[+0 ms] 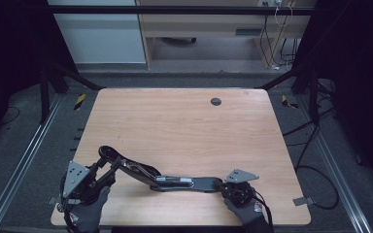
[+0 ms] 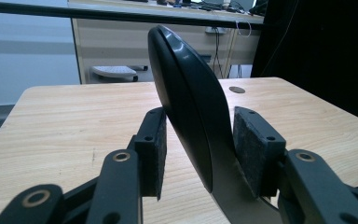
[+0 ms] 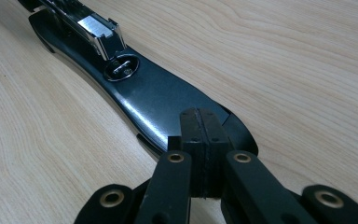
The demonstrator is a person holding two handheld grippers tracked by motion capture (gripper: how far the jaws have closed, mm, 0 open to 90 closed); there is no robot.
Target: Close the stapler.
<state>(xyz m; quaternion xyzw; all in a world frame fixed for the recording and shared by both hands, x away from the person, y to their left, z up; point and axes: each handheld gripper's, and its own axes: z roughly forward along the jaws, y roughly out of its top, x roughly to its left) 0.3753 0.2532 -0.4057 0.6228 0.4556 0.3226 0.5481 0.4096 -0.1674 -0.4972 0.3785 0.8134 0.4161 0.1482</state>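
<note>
- A long black stapler [image 1: 175, 182], opened out flat, lies across the lower middle of the high view on the wooden table [image 1: 184, 126].
- Its base half lies flat, running from the centre toward the lower right; the shiny metal staple channel [image 1: 174, 179] sits on it.
- Its black top arm [image 1: 108, 154] rises toward the lower left of that view, lifted off the wood.
- The left gripper [image 1: 102, 167], held in a gloved hand [image 1: 85, 213] at the lower left, has its jaws at a middling width around that raised arm.
- In the left gripper view the curved black arm [image 2: 186, 102] stands upright in the centre of the frame between the two felt pads [image 2: 254, 149]; the right pad is against it, the left pad touches or sits just beside it.
- The right gripper [image 1: 226, 187], in the other gloved hand [image 1: 245, 208] at the lower right, has its jaws pressed fully together.
- In the right gripper view the closed tips [image 3: 200, 140] rest down on the rounded end of the stapler base [image 3: 158, 98], lower centre of the frame.
- The base stretches away to the upper left there, with the metal channel [image 3: 91, 28] and a round rivet on it.
</note>
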